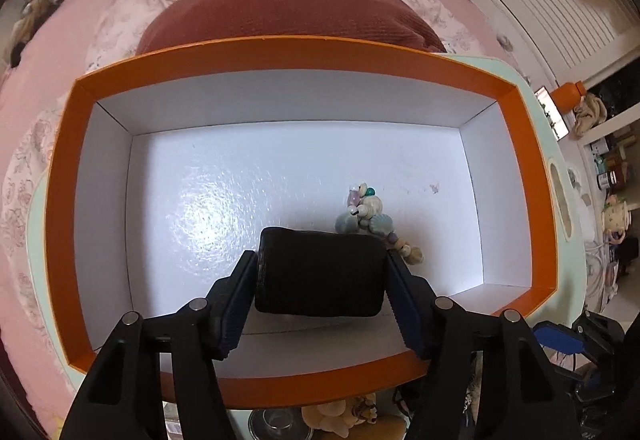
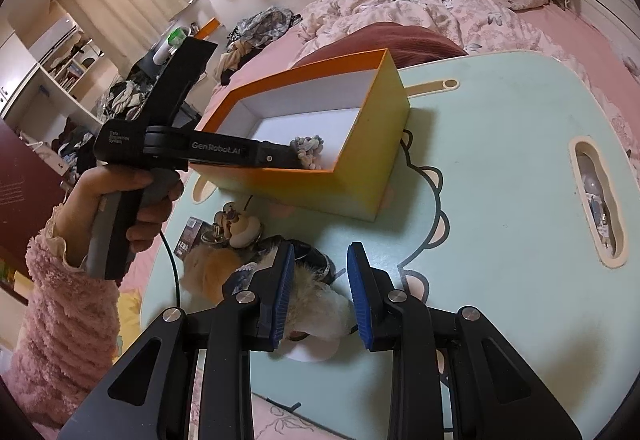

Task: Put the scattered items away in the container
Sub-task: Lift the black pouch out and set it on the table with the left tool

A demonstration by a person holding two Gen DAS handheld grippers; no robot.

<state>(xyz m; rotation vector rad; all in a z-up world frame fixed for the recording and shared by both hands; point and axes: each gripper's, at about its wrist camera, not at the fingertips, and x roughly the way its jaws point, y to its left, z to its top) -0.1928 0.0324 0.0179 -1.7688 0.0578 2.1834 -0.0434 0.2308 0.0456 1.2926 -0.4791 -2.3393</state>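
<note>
An orange box (image 1: 280,53) with a white inside stands on a mint-green table (image 2: 500,159). In it lie a string of shell beads (image 1: 368,215) and a soft black bundle (image 1: 320,276), which rests on the floor by the near wall. My left gripper (image 1: 320,254) reaches down into the box. It is open, with the bundle between its jaws and the pads right beside it. In the right wrist view, the box (image 2: 372,143) is further back. My right gripper (image 2: 321,246) is low over the table, shut on a white fluffy toy (image 2: 316,308).
Loose on the table left of my right gripper are a brown plush (image 2: 208,268), a keyring figure (image 2: 236,224) and a small card (image 2: 190,236). A hand (image 2: 132,199) in a pink fuzzy sleeve holds the left gripper. A red cushion (image 1: 288,7) and rumpled bedding lie behind the box.
</note>
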